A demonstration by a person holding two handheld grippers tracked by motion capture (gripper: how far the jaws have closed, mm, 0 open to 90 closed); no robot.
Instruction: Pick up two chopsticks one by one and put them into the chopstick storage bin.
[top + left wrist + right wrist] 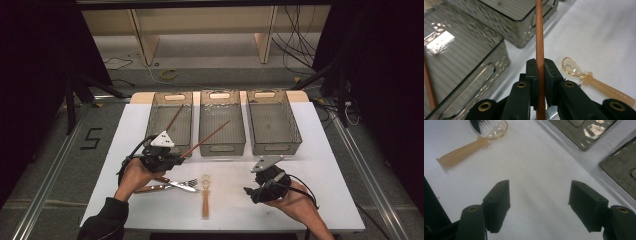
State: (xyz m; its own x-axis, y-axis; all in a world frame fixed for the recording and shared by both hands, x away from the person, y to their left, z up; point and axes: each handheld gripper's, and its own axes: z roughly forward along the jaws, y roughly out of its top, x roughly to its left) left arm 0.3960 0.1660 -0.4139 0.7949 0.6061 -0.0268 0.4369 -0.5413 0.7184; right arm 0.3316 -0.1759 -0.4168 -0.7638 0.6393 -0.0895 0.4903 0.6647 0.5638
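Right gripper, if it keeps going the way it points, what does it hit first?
Probably the bare white table. The right gripper has open, empty jaws angled down at it; the spoon lies off to one side, the bins to the other.

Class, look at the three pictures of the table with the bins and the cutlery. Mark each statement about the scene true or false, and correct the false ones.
1. The left tool is shut on a thin brown wooden chopstick. True.
2. The right tool grips the translucent amber plastic spoon. False: its jaws stand open and hold nothing; the spoon lies apart on the white table.
3. Three clear grey plastic bins stand in a row at the table's far side. True.
4. The right-hand bin holds a chopstick. False: it looks empty; another chopstick lies in the left-hand bin.
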